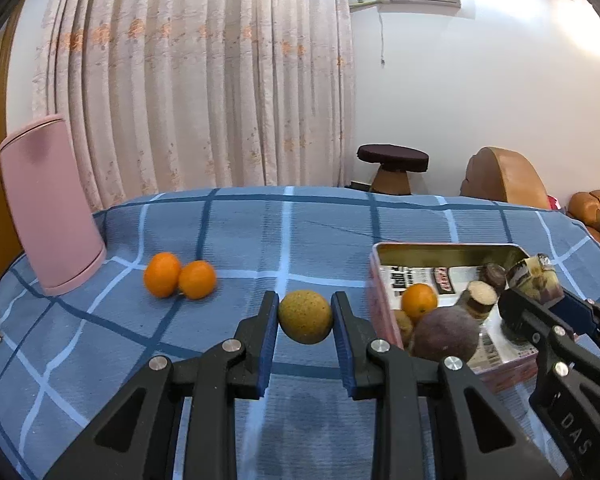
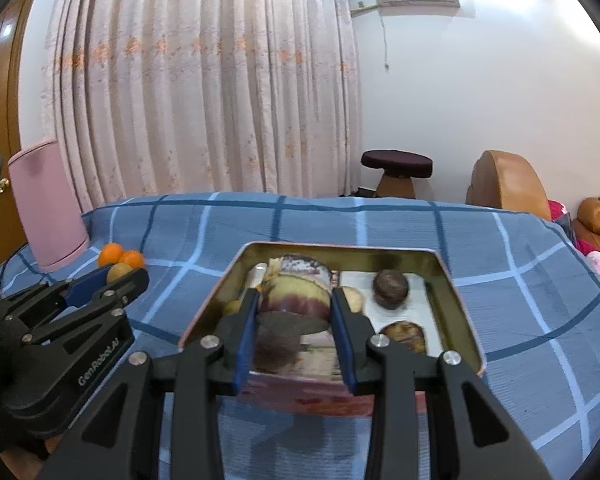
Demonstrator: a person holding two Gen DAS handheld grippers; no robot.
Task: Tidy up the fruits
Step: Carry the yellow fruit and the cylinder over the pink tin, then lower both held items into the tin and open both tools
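Blue checked cloth (image 1: 300,224) covers the tabletop before pleated curtains (image 1: 204,80). Left gripper (image 1: 305,318) clamps a round, speckled yellow-green fruit (image 1: 305,317); right gripper (image 2: 294,312) clamps a purple-banded stalk chunk (image 2: 296,290) over the metal tin (image 2: 452,280) near the right edge.

A blue checked cloth (image 1: 260,232) covers the table: pink container (image 1: 50,208) far left, two oranges (image 1: 179,275) beside it, open tin (image 1: 452,252) right.

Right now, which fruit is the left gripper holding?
Find the blue checked cloth, then the pink tin on it. Just left of the tin, the left gripper pinches a round yellow-green speckled fruit; the two oranges behind are bright orange.
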